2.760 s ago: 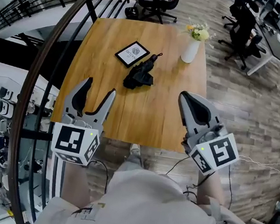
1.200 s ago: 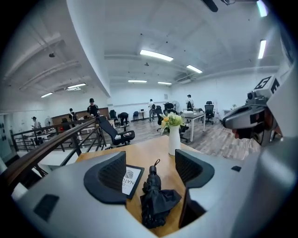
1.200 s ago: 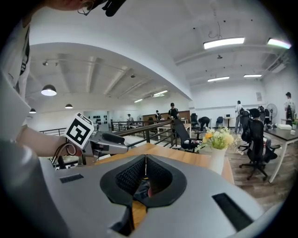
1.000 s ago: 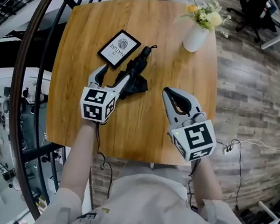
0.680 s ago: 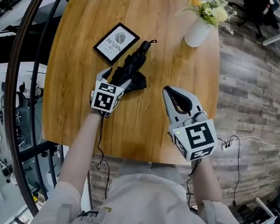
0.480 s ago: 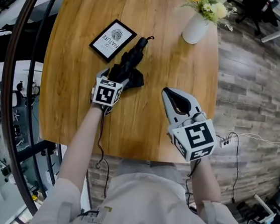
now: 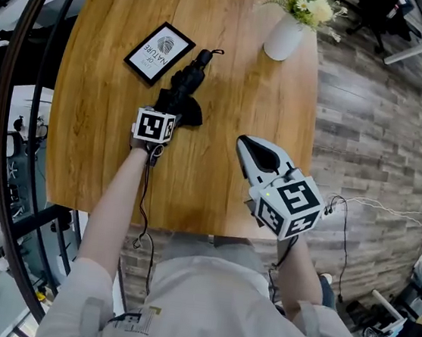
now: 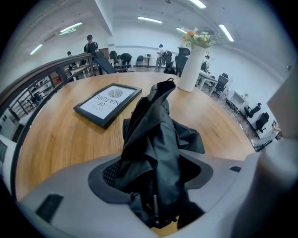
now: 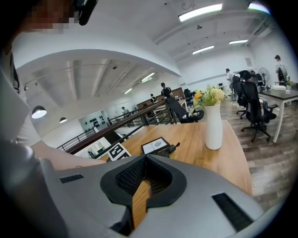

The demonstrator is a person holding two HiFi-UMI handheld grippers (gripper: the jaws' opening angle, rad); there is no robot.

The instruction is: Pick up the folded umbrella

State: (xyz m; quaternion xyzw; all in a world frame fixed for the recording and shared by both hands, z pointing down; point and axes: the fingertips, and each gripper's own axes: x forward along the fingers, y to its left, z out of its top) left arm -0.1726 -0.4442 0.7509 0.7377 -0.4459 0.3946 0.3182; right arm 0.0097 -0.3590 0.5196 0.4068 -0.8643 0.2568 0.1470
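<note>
A square, light-brown wooden tabletop [image 7: 236, 91] stands on grey-brown plank flooring [image 7: 371, 107], with a curved dark railing [image 8: 46, 69] running past its left edge. Beyond lies an open office with black swivel chairs [image 9: 251, 107] and long ceiling strip lights [image 9: 200, 11].

The folded black fabric umbrella [image 7: 185, 84] lies on the tabletop towards the far-left corner, pointing at the far edge. It sits just beside a black-framed white print [image 7: 161, 43]. A white ceramic vase [image 7: 283, 37] of yellow and white flowers [image 7: 304, 1] stands near the far-right corner.

The left gripper [image 7: 171, 108] is down at the umbrella's near end. Its 2 jaws stand wide and are closing, with the bunched fabric between them. The right gripper [image 7: 243, 140] hangs over the tabletop's near right part, well apart from the umbrella. Its jaw tips are pressed together on nothing.
</note>
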